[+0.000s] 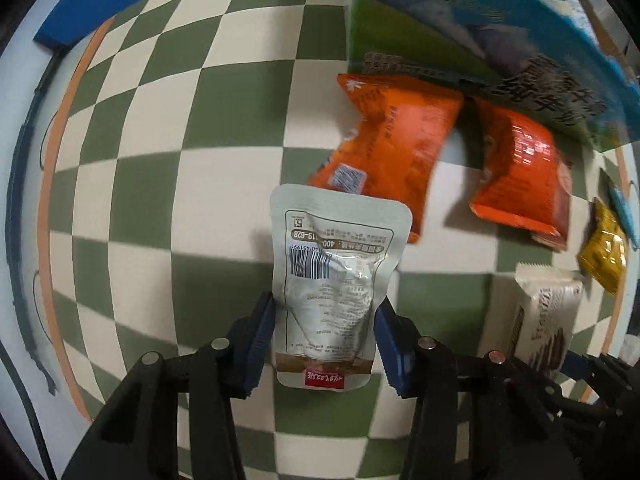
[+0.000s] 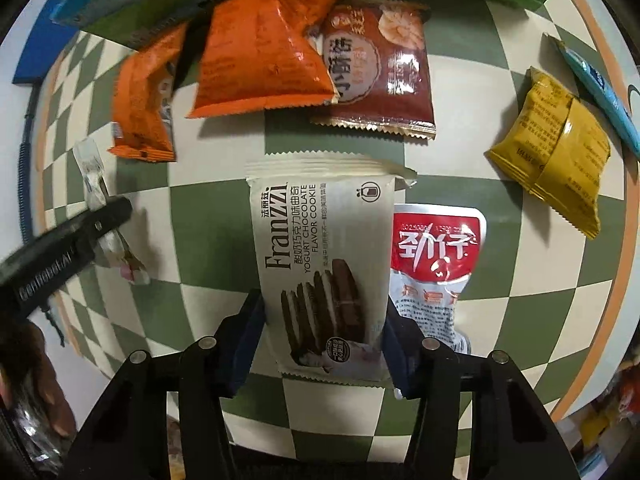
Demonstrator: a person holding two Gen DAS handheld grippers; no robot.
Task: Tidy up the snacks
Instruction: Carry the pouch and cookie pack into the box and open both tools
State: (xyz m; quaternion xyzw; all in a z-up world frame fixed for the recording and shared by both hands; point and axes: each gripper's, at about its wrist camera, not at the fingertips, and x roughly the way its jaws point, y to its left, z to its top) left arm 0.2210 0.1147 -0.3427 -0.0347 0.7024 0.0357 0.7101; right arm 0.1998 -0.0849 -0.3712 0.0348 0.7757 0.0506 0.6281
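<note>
Even indoor light, moderately bright. Soft shadows on checkered cloth (image 1: 160, 208) beneath packets. Glare patches on orange packet (image 2: 264, 52) and silver pouch (image 1: 340, 272). Strong fisheye bending, dark vignette corners. Motion blur toward right edge, left view.

Place: looks to me like a home desk set up for recording.
Cover: green-and-cream checked cloth (image 1: 168, 184) with an orange border under my claws.
On it: loose snack packets (image 2: 552, 148) beside a big milk carton (image 1: 460, 32).
Edge: blue pad (image 1: 92, 4), dark cable (image 1: 24, 184).
</note>
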